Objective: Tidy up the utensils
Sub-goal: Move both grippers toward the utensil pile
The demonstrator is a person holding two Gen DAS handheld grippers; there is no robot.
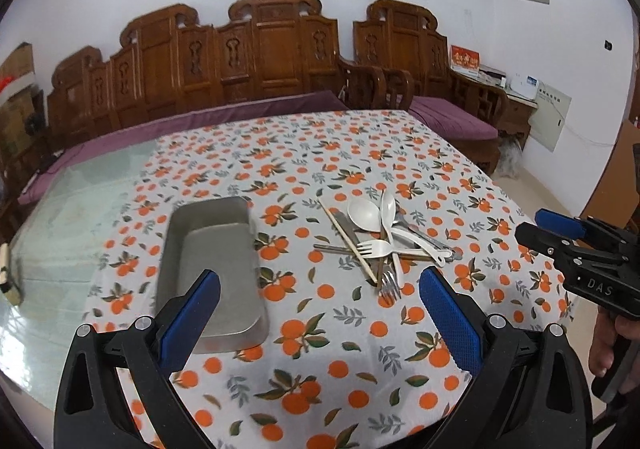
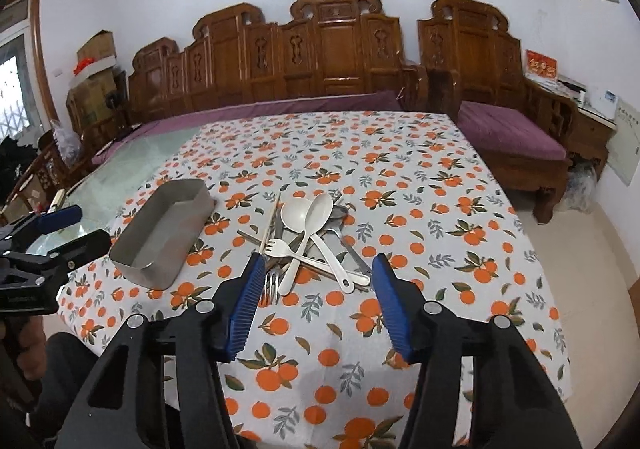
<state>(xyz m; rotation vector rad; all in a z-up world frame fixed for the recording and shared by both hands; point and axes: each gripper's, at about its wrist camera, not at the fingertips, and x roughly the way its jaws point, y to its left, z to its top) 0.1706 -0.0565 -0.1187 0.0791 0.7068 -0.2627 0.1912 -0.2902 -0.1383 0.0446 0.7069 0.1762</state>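
A heap of utensils [image 1: 380, 241] [image 2: 312, 237] lies on the orange-patterned tablecloth: white plastic spoons [image 2: 316, 209], a white fork [image 2: 280, 247], metal forks [image 2: 270, 285], knives and chopsticks [image 1: 348, 241]. Left of it stands an empty metal tray [image 1: 212, 269] [image 2: 164, 233]. My left gripper [image 1: 320, 313] is open above the cloth between tray and heap, holding nothing. My right gripper [image 2: 318, 289] [image 1: 536, 225] is open just short of the heap, nothing between its blue pads [image 2: 394, 305].
The table [image 1: 72, 217] has bare glass on its left part beyond the cloth. Carved wooden benches with purple cushions [image 2: 508, 133] stand behind and to the right. A hand [image 1: 604, 345] holds the right gripper's handle. Boxes [image 2: 96, 61] are stacked at the far left.
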